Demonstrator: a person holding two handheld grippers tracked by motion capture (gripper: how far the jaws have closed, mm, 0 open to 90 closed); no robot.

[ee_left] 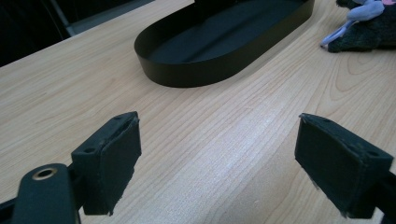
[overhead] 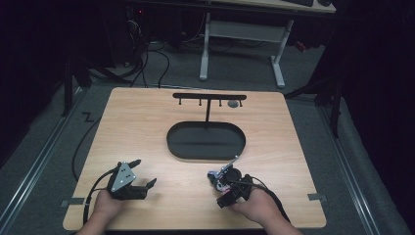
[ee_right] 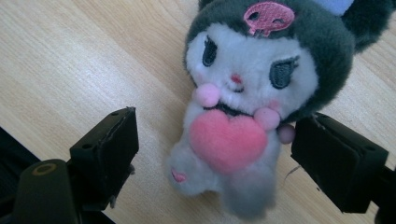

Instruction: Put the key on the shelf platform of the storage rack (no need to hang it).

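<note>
On table, near edge: I'm straddling the plush toy [ee_right: 238, 121] with the right gripper [ee_right: 215, 154], pads clear.
Left gripper [ee_left: 217, 154]: I'm holding it wide, empty.

Setting: lab or test room, a recording bench rather than a home. Dark surround, with the light falling on one small wooden table [overhead: 147, 127] with rounded corners. Floor is grey carpet [overhead: 44, 161]; metal rails [overhead: 34, 166] run along both sides of the table. Loose black cables [overhead: 147, 63] lie on the floor behind it, leading to dark equipment at the back left. A second desk with a white frame [overhead: 242, 44] stands further back. Tape marks [overhead: 71, 201] sit at the table's near corners. A person works seated at the near edge.
</note>
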